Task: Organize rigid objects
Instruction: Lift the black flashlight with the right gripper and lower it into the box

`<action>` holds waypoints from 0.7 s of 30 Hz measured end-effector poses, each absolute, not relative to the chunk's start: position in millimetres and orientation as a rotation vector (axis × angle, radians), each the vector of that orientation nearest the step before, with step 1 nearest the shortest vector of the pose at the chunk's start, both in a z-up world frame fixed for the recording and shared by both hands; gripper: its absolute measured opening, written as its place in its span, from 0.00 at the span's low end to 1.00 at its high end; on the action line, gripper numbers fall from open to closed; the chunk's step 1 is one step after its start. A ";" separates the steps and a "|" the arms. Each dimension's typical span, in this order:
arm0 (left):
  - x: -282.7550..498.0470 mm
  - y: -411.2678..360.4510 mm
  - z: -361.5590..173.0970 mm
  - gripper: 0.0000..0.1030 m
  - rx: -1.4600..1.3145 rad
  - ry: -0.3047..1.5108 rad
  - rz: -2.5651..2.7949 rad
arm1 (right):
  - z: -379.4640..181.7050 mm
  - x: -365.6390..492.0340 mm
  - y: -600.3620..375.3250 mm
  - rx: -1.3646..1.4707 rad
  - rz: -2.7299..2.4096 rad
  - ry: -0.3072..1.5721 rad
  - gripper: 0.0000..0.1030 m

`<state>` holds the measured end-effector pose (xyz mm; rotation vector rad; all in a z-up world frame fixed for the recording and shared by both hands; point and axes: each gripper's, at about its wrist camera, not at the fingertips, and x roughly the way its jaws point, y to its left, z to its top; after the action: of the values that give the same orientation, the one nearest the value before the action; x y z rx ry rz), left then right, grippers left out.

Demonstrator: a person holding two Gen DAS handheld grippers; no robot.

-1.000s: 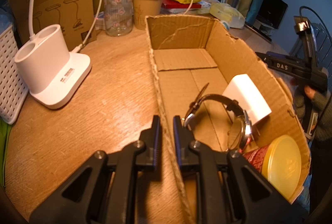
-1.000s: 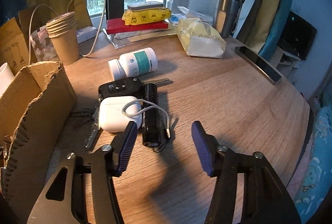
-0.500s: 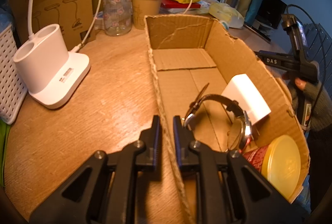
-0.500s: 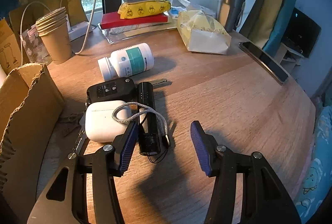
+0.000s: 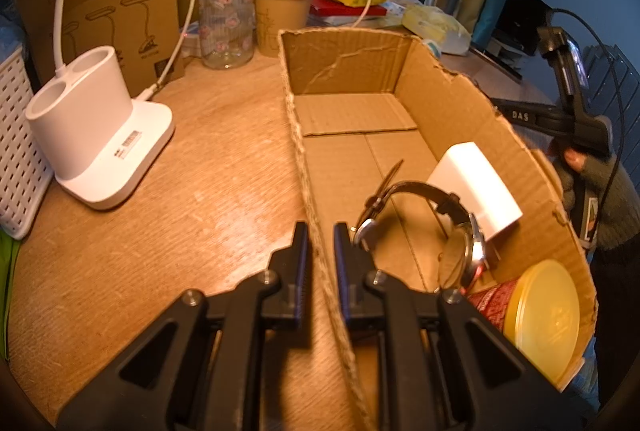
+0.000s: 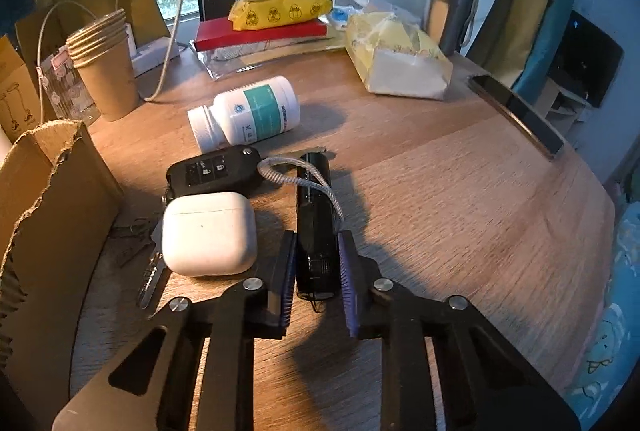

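Observation:
A torn cardboard box stands on the wooden table. It holds a wristwatch, a white block and a yellow-lidded jar. My left gripper is shut on the box's left wall near the front. In the right wrist view my right gripper is shut on a black flashlight that lies on the table, its cord looped over it. Beside it lie a white earbud case, a black car key fob and a white pill bottle on its side.
A white lamp base, a white basket, a glass jar and stacked paper cups stand left of and behind the box. A phone lies near the table's right edge, with a yellow tissue pack behind.
My right gripper moved forward over the flashlight and its jaws closed onto it. The left gripper has stayed still on the box wall.

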<state>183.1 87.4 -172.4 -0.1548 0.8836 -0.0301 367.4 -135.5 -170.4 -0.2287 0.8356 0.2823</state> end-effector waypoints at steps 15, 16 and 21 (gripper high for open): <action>183.3 87.4 -172.5 0.13 -0.154 0.883 -0.030 | -144.1 340.8 -140.7 -0.240 0.282 0.763 0.21; 183.3 87.7 -172.5 0.13 -0.154 0.883 -0.030 | -140.8 338.5 -140.9 -0.239 0.284 0.757 0.21; 183.3 87.7 -172.5 0.13 -0.154 0.883 -0.030 | -117.0 322.1 -135.5 -0.246 0.312 0.709 0.21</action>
<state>183.3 87.7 -172.5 -0.1543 0.8835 -0.0300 322.1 -135.5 -117.0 -0.2458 0.7085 0.3115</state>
